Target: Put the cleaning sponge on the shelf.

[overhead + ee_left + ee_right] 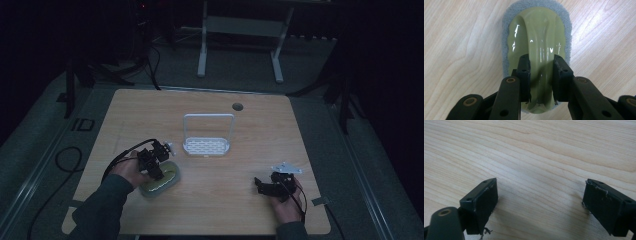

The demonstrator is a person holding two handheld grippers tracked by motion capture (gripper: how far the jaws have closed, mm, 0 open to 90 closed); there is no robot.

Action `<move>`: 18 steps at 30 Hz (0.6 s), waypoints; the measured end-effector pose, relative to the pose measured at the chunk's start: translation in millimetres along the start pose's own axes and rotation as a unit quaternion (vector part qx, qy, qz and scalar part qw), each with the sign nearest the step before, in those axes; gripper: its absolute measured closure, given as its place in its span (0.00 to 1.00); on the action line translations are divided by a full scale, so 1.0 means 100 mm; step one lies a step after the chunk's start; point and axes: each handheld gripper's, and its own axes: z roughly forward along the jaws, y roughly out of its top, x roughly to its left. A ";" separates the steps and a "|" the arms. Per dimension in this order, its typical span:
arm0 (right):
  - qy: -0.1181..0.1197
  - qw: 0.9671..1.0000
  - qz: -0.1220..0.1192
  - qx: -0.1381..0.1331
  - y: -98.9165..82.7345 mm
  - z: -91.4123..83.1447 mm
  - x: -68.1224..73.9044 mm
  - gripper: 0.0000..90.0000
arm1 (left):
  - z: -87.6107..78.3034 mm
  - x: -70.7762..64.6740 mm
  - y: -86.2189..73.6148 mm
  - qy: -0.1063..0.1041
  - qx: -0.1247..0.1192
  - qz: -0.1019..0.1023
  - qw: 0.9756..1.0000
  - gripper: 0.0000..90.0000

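- Already the left tool point(541, 75) has its jaws closed against the two sides of the raised green handle of a scrubbing sponge point(537, 40), a green plastic grip set on a grey foam pad.
- That sponge point(161, 180) lies flat on the bench point(250, 150) at its near left; the pad seems to rest on the wood, so the grasp looks made but the lift does not.
- By the look of it, what remains is to raise the sponge and carry it somewhere, perhaps to the white slotted rack with its tall hoop handle point(207, 145), which stands upright near the middle of the bench, apart from the sponge and holding nothing.
- Meanwhile the right tool point(270, 186) waits at the near right with its jaws spread wide, gripping nothing, above bare wood.
- Light wood grain covers the bench, with a round cable hole point(237, 106) near its far edge.
- Beyond it the room is very dim: a grey floor, dark cables at the left, and a white stand's legs point(240, 55) at the far side.
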 end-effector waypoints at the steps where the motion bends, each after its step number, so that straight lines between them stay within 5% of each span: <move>1: 0.000 1.000 0.001 0.000 0.00 0.00 0.00 0.14 | -0.01 0.00 0.01 0.000 0.000 0.001 1.000 0.80; 18: 0.000 1.000 0.000 -0.001 0.00 0.00 0.00 0.14 | -0.04 -0.03 0.22 0.015 -0.011 0.026 0.999 0.80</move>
